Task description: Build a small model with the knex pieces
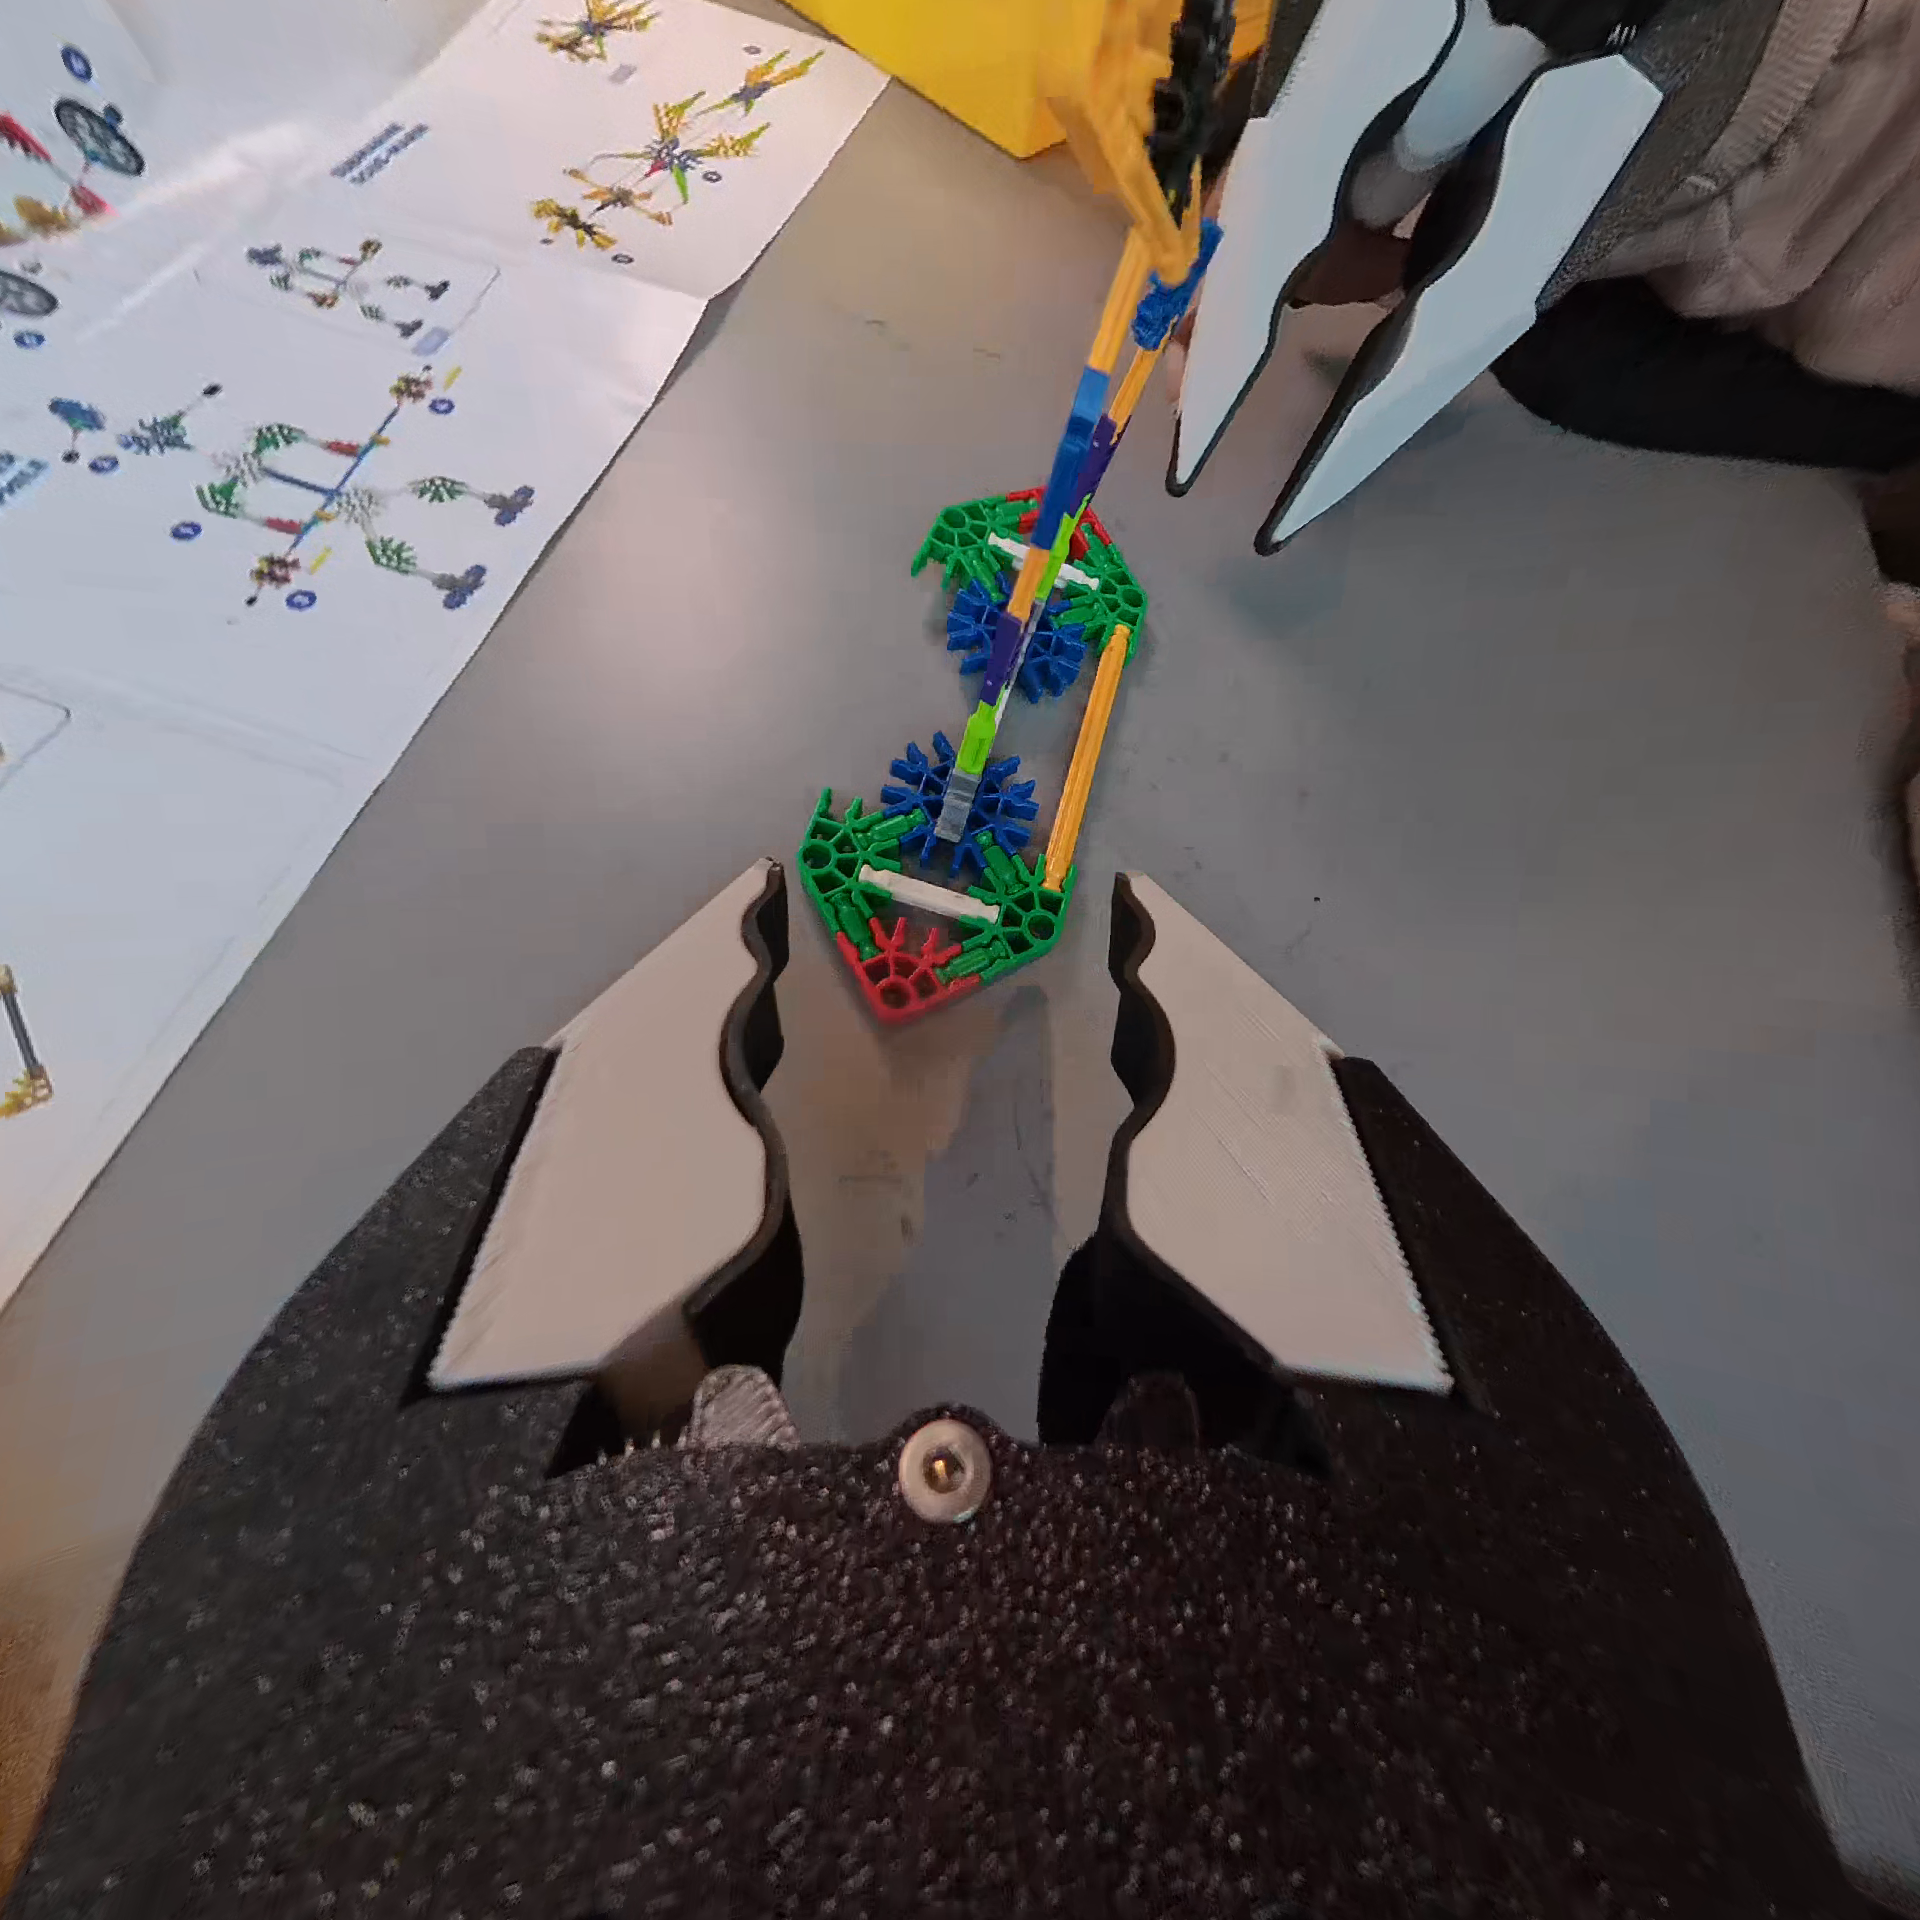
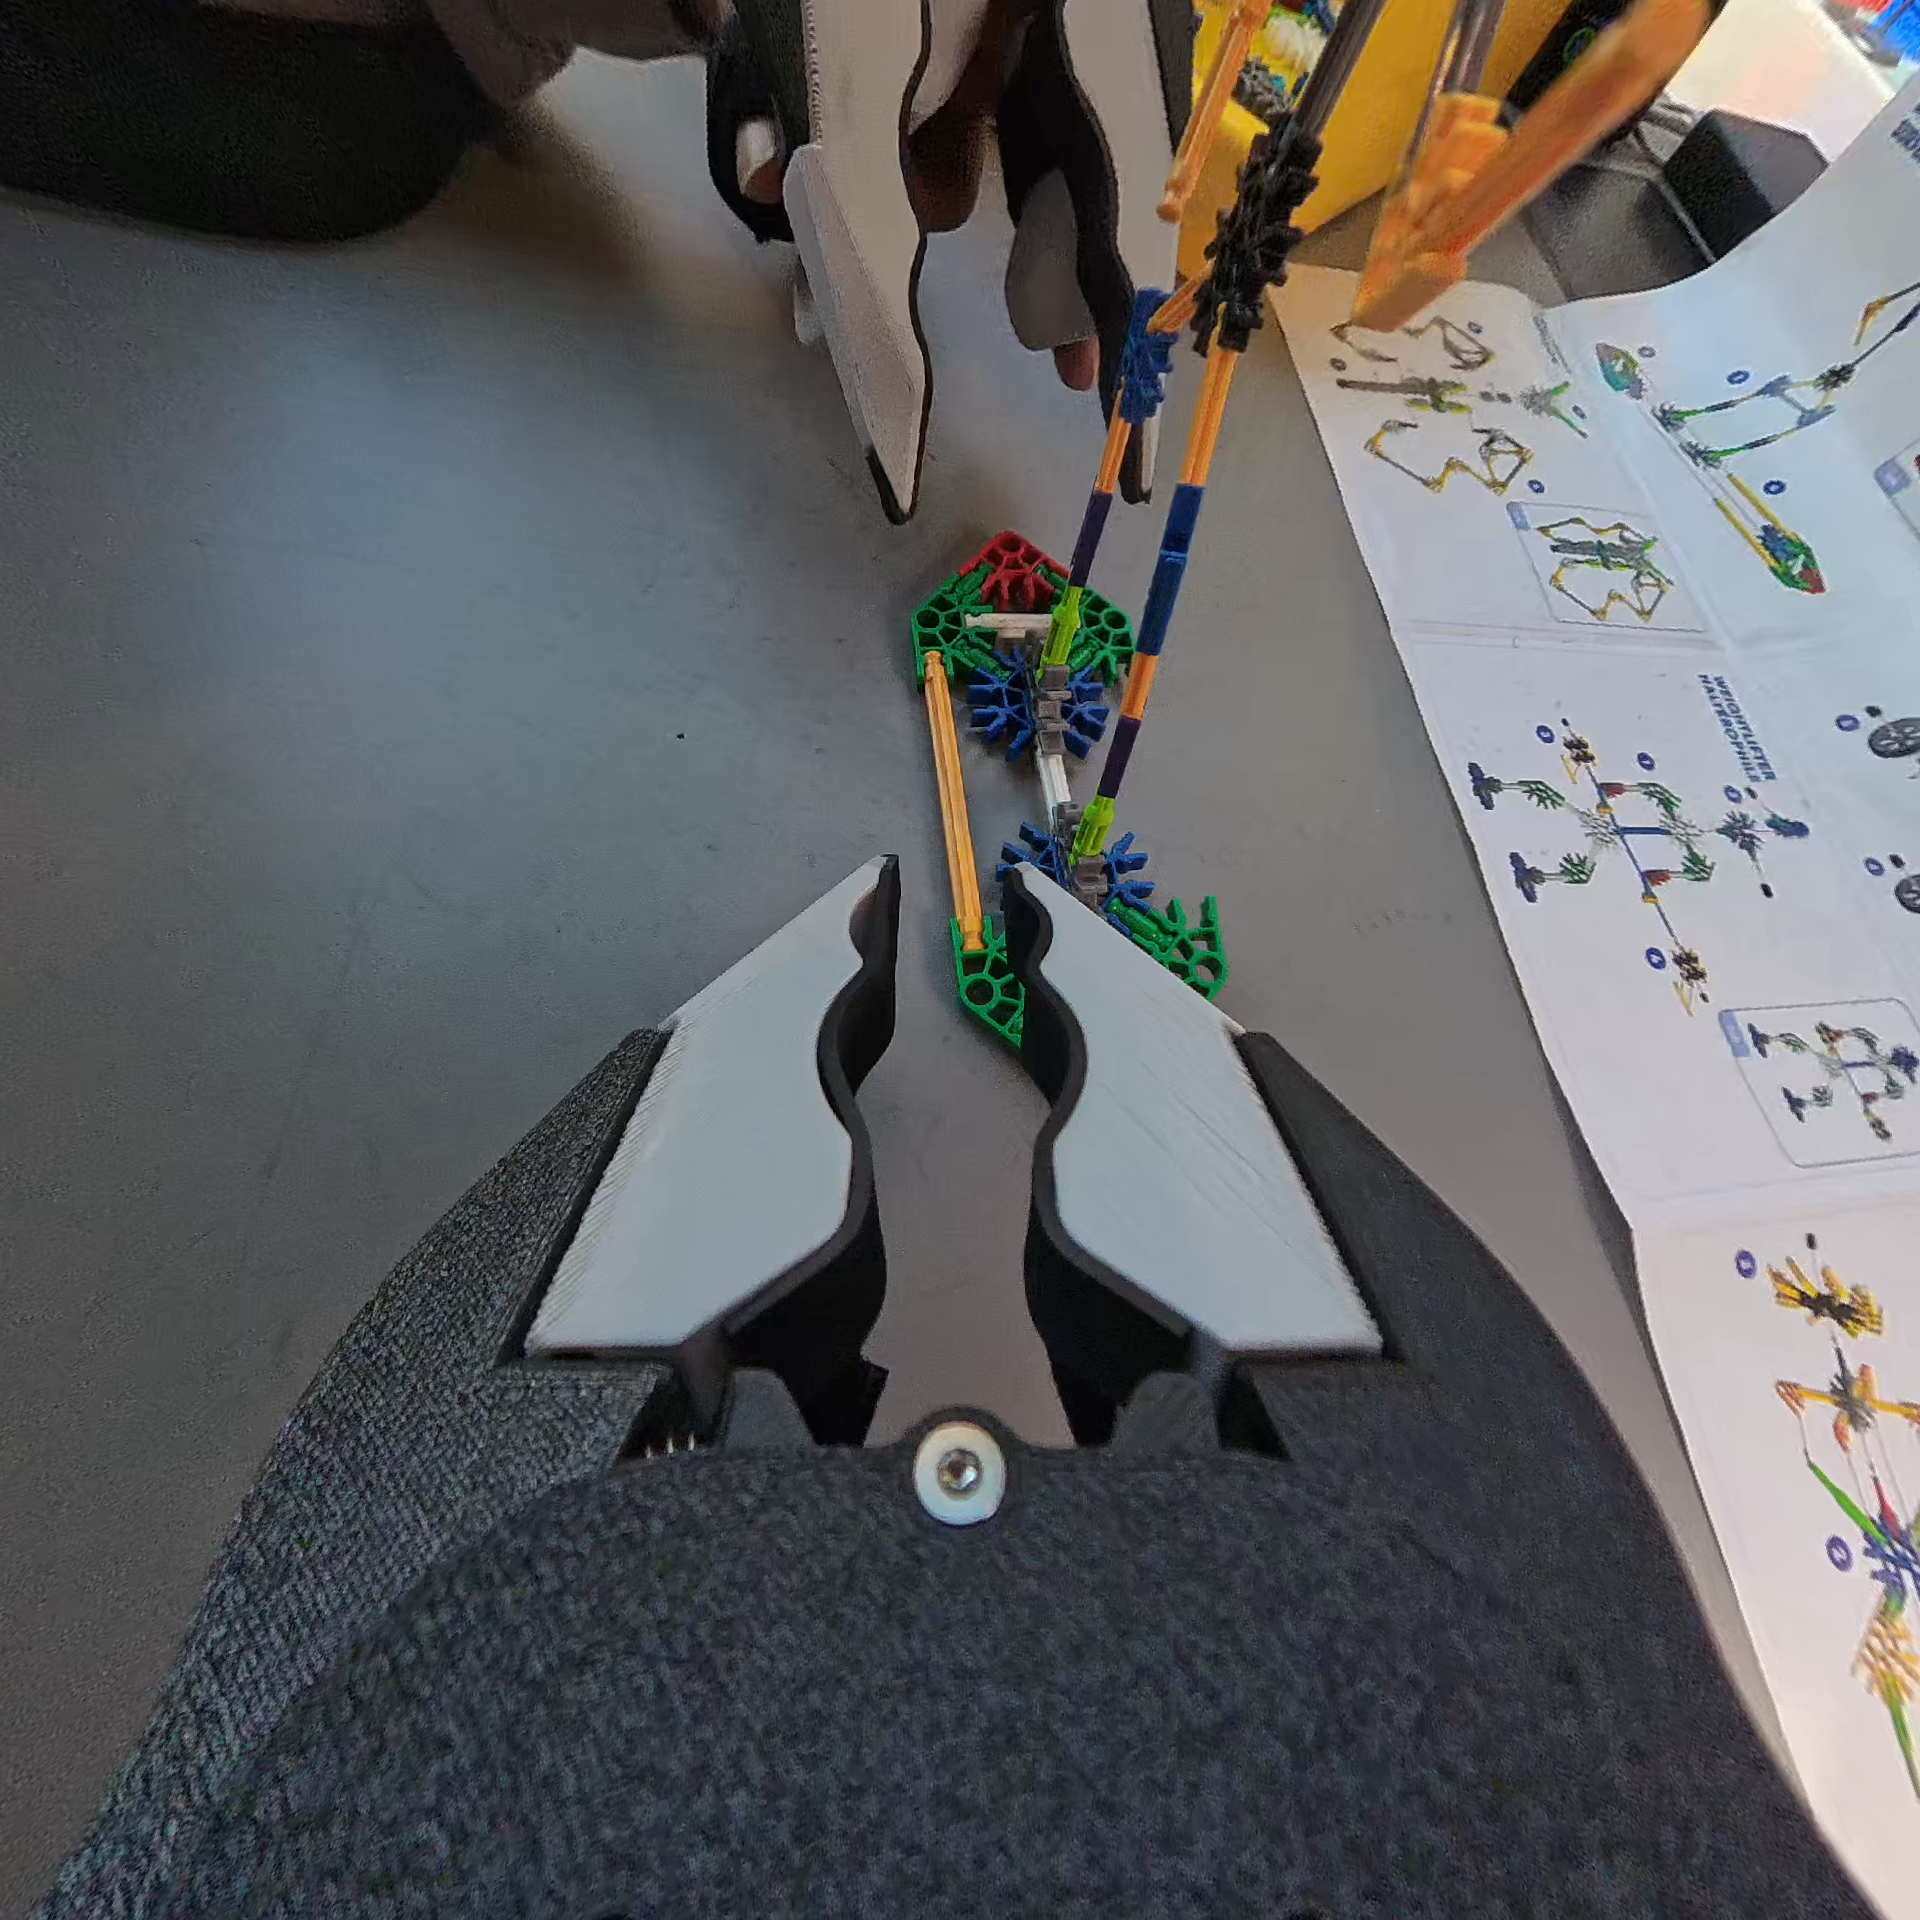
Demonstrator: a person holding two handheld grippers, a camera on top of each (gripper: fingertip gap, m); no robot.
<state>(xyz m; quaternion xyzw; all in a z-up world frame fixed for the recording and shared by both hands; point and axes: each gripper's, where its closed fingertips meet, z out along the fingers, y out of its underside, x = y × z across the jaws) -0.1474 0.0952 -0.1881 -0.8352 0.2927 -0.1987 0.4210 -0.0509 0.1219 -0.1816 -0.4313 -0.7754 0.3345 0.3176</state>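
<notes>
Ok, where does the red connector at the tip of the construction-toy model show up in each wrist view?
Left wrist view: the red connector lies low in the centre, just ahead of the left gripper, between its open fingertips.
Right wrist view: it lies at the model's far end, upper centre.
Shared landmark: the yellow rod along the model's side.

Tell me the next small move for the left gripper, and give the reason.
Probably ease the left gripper slightly forward, so its open fingers straddle the red connector at the near end of the toy frame. The jaws stand wide apart, the red tip lies just between the fingertips, and nothing is held yet.
</notes>
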